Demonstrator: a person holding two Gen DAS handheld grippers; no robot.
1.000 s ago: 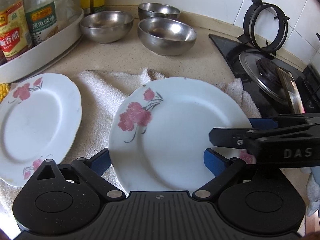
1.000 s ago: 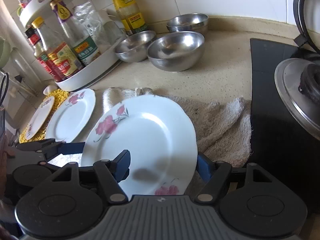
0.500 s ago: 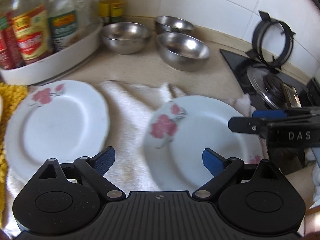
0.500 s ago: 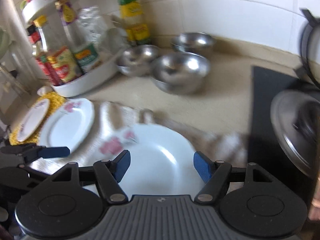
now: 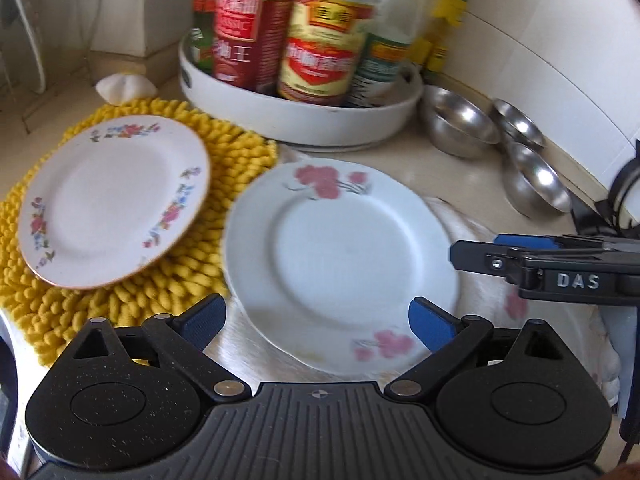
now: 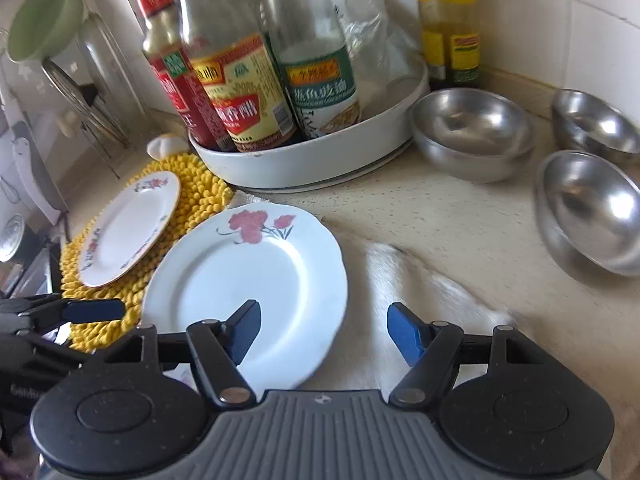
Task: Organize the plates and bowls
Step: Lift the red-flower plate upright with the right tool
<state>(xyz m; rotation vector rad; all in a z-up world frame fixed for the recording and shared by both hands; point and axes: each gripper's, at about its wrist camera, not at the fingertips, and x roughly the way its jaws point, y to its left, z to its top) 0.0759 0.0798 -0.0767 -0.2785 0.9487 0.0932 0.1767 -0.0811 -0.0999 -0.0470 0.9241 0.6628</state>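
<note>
Pink-rose plate (image 5: 340, 256) flat on the pale towel (image 6: 420, 300), centre frame, larger bloom at 12 o'clock, sprig axis running 12 to 5; small floral plate (image 5: 112, 200) at 10 o'clock on the yellow mat (image 5: 224, 184). Three steel bowls (image 6: 472, 132) at 2 o'clock, loose, unnested. Nothing stacked yet, so most work remains, by my reading. Left gripper (image 5: 316, 322) and right gripper (image 6: 322, 332) both spread, grasping nothing.

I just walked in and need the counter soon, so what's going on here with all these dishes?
A person is sorting plates and bowls with a pair of tongs in each hand. Both the left tongs and the right tongs are open and holding nothing, poised over the pink-flowered plate on the towel. A smaller floral plate sits on the yellow mat, and three steel bowls wait by the wall.
</note>
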